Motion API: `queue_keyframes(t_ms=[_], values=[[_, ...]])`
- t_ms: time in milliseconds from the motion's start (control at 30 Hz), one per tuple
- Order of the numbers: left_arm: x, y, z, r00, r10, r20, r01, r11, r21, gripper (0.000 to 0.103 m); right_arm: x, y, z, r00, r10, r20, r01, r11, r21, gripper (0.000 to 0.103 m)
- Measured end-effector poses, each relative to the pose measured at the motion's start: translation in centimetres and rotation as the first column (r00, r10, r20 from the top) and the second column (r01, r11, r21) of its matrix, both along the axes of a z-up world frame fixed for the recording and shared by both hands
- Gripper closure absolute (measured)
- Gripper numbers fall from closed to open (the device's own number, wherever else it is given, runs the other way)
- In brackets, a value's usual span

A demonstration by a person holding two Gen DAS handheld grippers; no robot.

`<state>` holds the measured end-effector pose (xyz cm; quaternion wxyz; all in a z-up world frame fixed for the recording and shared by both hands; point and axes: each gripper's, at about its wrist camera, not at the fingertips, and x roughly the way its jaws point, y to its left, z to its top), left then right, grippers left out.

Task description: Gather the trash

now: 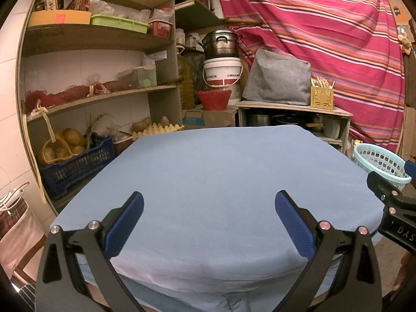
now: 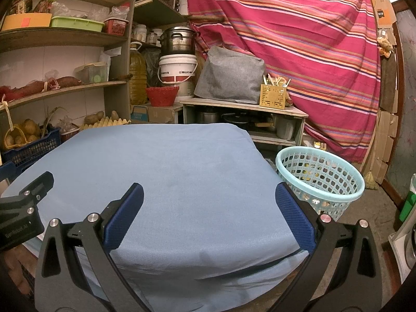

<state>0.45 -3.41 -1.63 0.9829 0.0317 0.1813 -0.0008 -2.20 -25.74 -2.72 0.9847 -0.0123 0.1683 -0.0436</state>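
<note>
A table covered with a light blue cloth fills the middle of both views, also in the right wrist view. I see no trash on the cloth. A pale turquoise perforated basket stands on the floor off the table's right side, with small scraps inside; its rim shows in the left wrist view. My left gripper is open and empty above the near edge of the table. My right gripper is open and empty above the near right part. Each gripper shows at the other view's edge.
Wooden shelves with baskets, potatoes and an egg tray stand at the left. A low bench with a grey cover, buckets and pots stands behind the table. A striped red cloth hangs at the back.
</note>
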Motion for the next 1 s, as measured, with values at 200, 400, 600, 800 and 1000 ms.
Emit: queue_keyframes(t_ms=[200,400,600,800,1000], values=[[0.04,0.07,0.01,1.0,-0.001,0.0,0.001,1.0,-0.001,0.004,0.0,0.01,0.01,1.0,0.0,0.0,0.0,1.0,-0.001,0.004],[0.05,0.26,0.01,1.0,0.0,0.001,0.0,1.0,-0.001,0.004,0.01,0.04,0.03,1.0,0.0,0.0,0.0,1.0,-0.001,0.004],[0.1,0.48,-0.03,1.0,-0.003,0.001,0.003,1.0,-0.001,0.004,0.02,-0.01,0.0,1.0,0.0,0.0,0.0,1.0,-0.002,0.004],[0.02,0.25,-0.04,1.0,-0.002,0.001,0.002,1.0,0.001,0.004,-0.04,-0.08,-0.05,1.0,-0.007,0.003,0.007,1.0,-0.009,0.004],[0.04,0.33,0.06,1.0,-0.003,-0.005,0.003,1.0,-0.004,0.004,-0.11,-0.49,-0.23,1.0,-0.008,0.003,0.008,1.0,-0.007,0.004]])
